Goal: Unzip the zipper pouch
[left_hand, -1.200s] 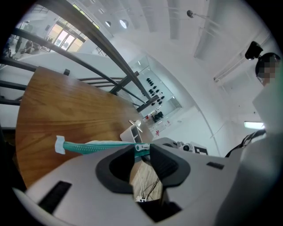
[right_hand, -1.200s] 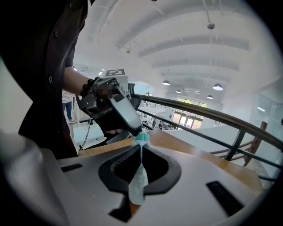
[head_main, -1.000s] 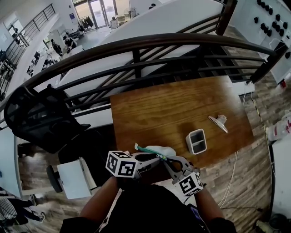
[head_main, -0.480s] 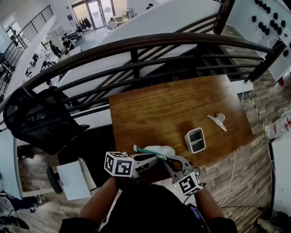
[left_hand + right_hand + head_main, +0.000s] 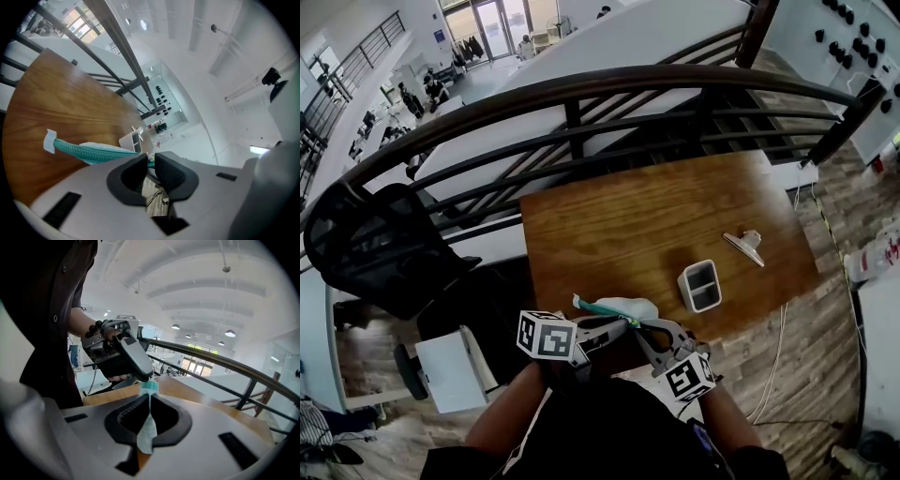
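Note:
A white pouch (image 5: 623, 306) with a teal zipper (image 5: 89, 151) hangs over the near edge of the wooden table (image 5: 656, 211), stretched between both grippers. My left gripper (image 5: 623, 322) has just been closing its jaws, and a teal bit of the zipper's end sits between its tips (image 5: 151, 161), which pinch it. In the right gripper view the left gripper (image 5: 146, 377) nips the teal top of the pouch. My right gripper (image 5: 149, 404) is shut on the pouch's fabric end (image 5: 148, 430), which hangs down between its pads. The slider itself is hidden.
A grey two-compartment box (image 5: 700, 286) and a small white clip-like piece (image 5: 743, 244) lie on the table's right half. A dark railing (image 5: 581, 89) curves behind the table. A black chair (image 5: 375, 244) stands at the left, cables on the floor at the right.
The left gripper's marker cube has rolled slightly. The pouch and the right gripper stay where they were.

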Tool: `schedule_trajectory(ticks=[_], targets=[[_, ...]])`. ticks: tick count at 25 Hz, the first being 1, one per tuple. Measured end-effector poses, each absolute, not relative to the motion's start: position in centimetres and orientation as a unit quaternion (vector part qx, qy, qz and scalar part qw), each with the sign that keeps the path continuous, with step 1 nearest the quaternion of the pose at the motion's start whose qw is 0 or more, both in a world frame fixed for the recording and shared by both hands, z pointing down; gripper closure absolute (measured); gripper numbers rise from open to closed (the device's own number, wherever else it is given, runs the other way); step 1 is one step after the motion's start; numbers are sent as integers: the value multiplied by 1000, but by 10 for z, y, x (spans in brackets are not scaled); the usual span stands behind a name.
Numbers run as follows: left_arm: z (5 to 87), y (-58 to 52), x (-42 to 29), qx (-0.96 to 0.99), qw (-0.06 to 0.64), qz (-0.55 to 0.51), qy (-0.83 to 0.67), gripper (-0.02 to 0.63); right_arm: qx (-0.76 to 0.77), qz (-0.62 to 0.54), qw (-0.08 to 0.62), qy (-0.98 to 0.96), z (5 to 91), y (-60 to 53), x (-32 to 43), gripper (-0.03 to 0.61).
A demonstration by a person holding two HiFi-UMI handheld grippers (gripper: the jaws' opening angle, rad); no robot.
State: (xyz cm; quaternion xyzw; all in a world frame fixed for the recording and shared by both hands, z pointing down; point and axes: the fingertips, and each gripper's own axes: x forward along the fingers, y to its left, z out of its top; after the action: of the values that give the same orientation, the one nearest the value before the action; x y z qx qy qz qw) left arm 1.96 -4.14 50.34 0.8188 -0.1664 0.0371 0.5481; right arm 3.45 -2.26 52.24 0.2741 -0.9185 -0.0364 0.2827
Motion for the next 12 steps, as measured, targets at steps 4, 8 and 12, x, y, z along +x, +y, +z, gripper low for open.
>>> schedule_trajectory(ticks=[4, 8, 12], targets=[[503, -42, 17, 822, 545, 42, -162, 557, 274, -35, 285, -918, 522, -22, 33, 574], [503, -42, 20, 826, 538, 57, -158, 558, 271, -38, 288, -918, 523, -21, 35, 574], [505, -42, 22, 827, 534, 65, -163, 589, 278, -31, 284, -917, 523, -22, 40, 563]])
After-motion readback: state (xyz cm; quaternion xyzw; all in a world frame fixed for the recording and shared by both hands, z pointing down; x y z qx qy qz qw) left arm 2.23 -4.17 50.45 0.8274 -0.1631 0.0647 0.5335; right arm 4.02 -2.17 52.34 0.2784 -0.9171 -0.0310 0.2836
